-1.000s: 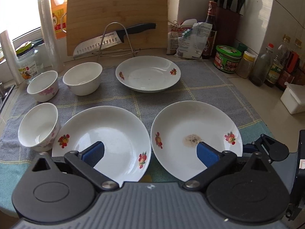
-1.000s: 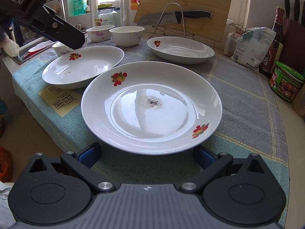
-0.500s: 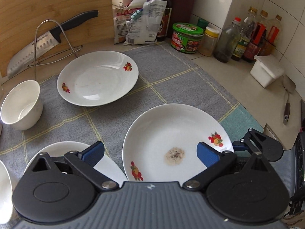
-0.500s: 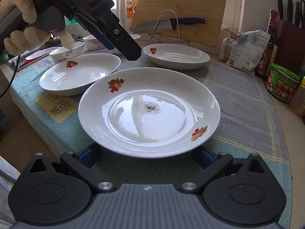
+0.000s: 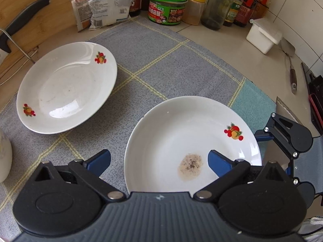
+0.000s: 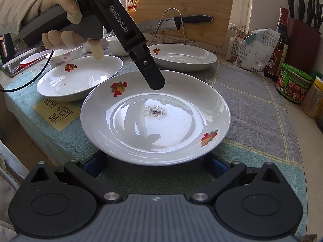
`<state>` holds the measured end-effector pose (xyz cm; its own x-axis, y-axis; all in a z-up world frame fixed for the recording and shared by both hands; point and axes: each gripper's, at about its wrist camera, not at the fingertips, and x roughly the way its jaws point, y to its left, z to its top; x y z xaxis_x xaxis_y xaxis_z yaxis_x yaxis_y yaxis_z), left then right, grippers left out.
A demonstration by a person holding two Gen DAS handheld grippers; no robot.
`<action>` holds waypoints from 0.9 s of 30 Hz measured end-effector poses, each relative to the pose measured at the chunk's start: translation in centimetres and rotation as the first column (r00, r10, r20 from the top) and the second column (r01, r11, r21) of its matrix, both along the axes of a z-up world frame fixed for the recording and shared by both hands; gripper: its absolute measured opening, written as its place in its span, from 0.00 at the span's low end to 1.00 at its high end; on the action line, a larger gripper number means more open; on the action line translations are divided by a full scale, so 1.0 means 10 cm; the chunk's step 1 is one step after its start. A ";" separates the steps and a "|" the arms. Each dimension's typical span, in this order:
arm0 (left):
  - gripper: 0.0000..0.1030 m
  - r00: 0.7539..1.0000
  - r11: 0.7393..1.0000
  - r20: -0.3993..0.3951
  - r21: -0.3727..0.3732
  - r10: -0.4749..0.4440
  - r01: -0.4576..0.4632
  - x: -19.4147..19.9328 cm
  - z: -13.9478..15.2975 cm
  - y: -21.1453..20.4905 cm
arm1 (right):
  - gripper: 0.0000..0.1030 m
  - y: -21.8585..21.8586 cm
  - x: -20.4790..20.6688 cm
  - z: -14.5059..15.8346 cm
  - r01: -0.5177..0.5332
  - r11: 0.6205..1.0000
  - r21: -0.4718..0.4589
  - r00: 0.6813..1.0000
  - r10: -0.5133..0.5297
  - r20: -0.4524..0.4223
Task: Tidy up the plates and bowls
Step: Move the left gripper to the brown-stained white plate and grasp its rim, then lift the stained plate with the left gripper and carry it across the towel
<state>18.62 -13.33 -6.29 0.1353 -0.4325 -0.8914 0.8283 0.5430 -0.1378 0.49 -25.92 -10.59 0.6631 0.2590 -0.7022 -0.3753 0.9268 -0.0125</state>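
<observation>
We've got the stained plate [image 6: 155, 121] at counter's front edge. Right hand-held gripper [image 6: 155, 164] spread wide, rim directly ahead btwn its fingers. Left hand-held gripper [image 5: 159, 159] hovers above, also unclenched.

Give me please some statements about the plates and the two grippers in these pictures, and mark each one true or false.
1. The near plate has a dark stain in its middle. True.
2. The left gripper is shut on the near plate's rim. False: it is open and hangs above the plate, holding nothing.
3. The three plates are stacked. False: the near plate, the left plate and the far plate each lie apart on the cloth.
4. The right gripper is open, with its fingers at either side of the near plate's front edge. True.
5. A knife rests on a wire rack in front of the cutting board. True.
</observation>
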 end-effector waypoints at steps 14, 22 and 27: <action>0.88 0.979 0.994 -0.170 0.002 -0.111 0.113 0.19 -0.18 -0.06 | 1.00 0.02 0.09 0.01 -0.003 1.000 -0.011 1.000 0.002 -0.031; 0.84 0.973 0.992 -0.199 0.018 -0.121 0.127 0.22 -0.20 -0.11 | 1.00 0.01 0.14 0.01 -0.050 0.999 -0.010 0.998 0.049 -0.041; 0.83 0.972 0.991 -0.201 0.028 -0.121 0.130 0.23 -0.20 -0.15 | 1.00 0.00 0.16 0.01 -0.066 0.998 -0.010 0.997 0.065 -0.045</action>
